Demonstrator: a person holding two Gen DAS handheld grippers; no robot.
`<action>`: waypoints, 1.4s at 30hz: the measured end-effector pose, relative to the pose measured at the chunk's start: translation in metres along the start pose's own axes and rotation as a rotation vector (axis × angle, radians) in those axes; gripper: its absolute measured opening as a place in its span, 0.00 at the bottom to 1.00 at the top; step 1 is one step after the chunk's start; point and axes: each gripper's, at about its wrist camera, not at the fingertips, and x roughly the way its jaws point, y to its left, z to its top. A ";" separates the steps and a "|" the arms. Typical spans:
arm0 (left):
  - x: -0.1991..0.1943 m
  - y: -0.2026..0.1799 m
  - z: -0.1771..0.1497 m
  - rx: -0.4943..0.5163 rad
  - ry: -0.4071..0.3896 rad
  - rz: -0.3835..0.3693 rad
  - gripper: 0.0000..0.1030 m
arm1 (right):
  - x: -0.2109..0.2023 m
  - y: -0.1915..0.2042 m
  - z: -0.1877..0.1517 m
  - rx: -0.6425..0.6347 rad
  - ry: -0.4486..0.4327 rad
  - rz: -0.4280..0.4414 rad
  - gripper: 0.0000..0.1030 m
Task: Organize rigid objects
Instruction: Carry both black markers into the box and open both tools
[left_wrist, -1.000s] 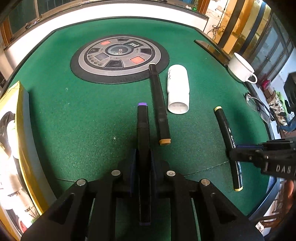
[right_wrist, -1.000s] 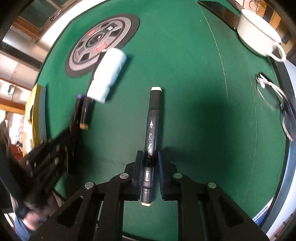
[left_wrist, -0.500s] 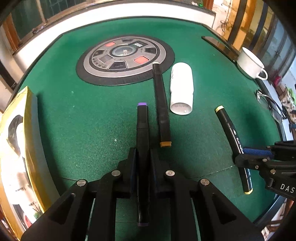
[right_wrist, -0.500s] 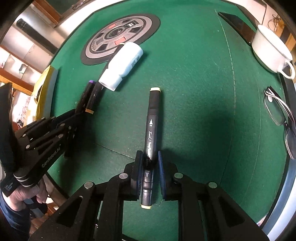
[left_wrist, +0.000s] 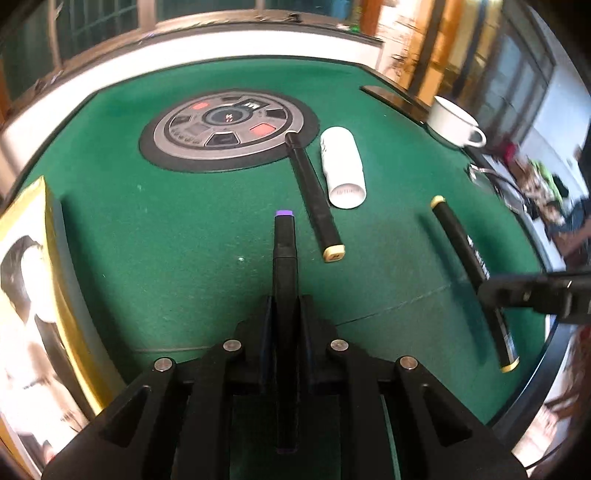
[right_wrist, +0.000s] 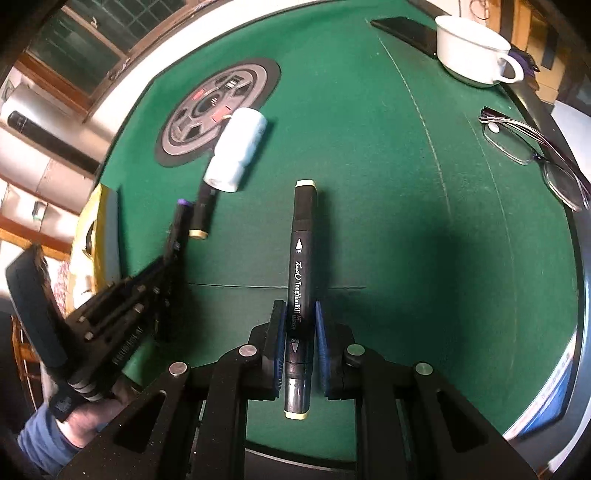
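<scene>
Markers on the green table (left_wrist: 184, 229), three in all. Step in hand, by my reading: carry the two held ones to lie beside the orange-capped marker (left_wrist: 314, 195), centre of the left view; keep each level and parallel to it, lower gently. White bottle (left_wrist: 343, 166) lies on its side just right of that marker, contents not visible. Cup (right_wrist: 469, 48), upper right of the right view; inside hidden. Left gripper (left_wrist: 284, 306) clenched on the purple-capped marker (left_wrist: 284, 251); right gripper (right_wrist: 299, 339) clamped on the yellow-capped marker (right_wrist: 303, 258).
</scene>
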 end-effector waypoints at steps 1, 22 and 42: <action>0.000 0.002 -0.001 0.022 -0.005 0.001 0.12 | -0.002 0.004 -0.002 0.000 -0.004 -0.005 0.14; -0.049 0.010 0.012 0.122 -0.117 -0.011 0.12 | 0.009 0.078 -0.007 -0.047 -0.046 -0.049 0.14; -0.110 0.098 -0.019 -0.086 -0.177 0.153 0.12 | 0.037 0.182 0.010 -0.268 -0.018 0.061 0.14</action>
